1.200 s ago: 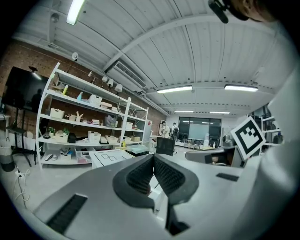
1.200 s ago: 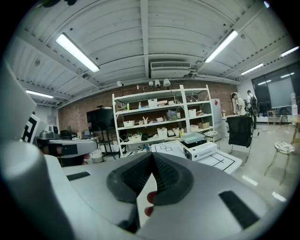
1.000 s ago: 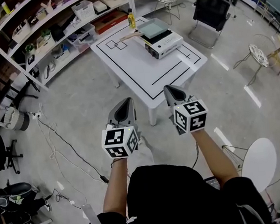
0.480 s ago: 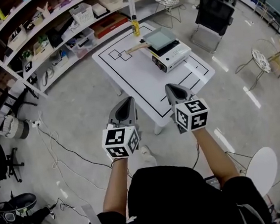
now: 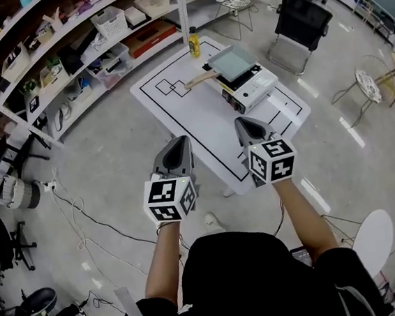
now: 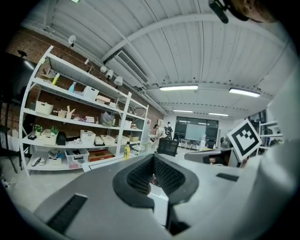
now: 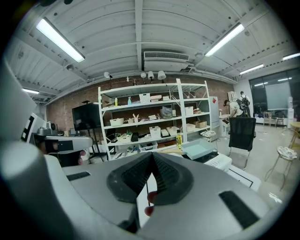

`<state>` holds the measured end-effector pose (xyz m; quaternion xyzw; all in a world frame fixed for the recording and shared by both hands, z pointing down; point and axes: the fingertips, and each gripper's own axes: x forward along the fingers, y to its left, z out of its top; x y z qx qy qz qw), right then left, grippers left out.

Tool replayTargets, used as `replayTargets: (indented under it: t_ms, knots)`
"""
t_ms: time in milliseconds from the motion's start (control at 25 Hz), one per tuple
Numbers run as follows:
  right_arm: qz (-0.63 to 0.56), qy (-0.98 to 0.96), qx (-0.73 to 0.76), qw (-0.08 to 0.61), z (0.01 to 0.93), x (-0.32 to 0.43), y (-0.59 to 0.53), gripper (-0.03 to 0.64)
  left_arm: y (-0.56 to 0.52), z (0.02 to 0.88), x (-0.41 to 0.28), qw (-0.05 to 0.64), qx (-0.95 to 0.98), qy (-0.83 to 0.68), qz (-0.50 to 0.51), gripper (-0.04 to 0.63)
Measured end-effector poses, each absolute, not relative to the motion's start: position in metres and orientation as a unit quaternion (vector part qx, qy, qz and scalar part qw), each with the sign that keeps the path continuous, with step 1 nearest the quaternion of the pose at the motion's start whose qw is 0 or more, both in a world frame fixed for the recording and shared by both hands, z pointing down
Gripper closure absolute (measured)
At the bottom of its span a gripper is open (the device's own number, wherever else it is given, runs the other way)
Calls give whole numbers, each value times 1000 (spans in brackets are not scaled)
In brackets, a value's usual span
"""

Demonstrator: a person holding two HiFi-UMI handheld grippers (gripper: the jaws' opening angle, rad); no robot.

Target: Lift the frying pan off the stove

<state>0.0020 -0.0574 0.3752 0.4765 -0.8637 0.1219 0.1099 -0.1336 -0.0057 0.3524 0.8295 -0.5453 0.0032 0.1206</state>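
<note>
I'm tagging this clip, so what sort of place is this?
Probably a lab or workshop, not a home kitchen: open metal shelving full of bins, a white table marked with black lines carrying a portable stove and frying pan, and an office chair on bare floor.

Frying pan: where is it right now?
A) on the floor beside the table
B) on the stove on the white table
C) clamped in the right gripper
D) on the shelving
B: the frying pan sits on the stove on the white table, while the left gripper and right gripper hang short of the stove, both shut and empty.
</note>
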Motion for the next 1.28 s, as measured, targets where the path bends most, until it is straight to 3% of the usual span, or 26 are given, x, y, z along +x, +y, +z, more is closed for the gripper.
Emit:
replayTargets:
  t_ms: [520,1280]
  knots:
    - [120,-849,500,117,382,-17,-98,615,-52,367,-154,138,847,-513,5,584]
    - [132,-852,491,123,397,3,-143,615,-98,387,-119,153,856,-493,32,583]
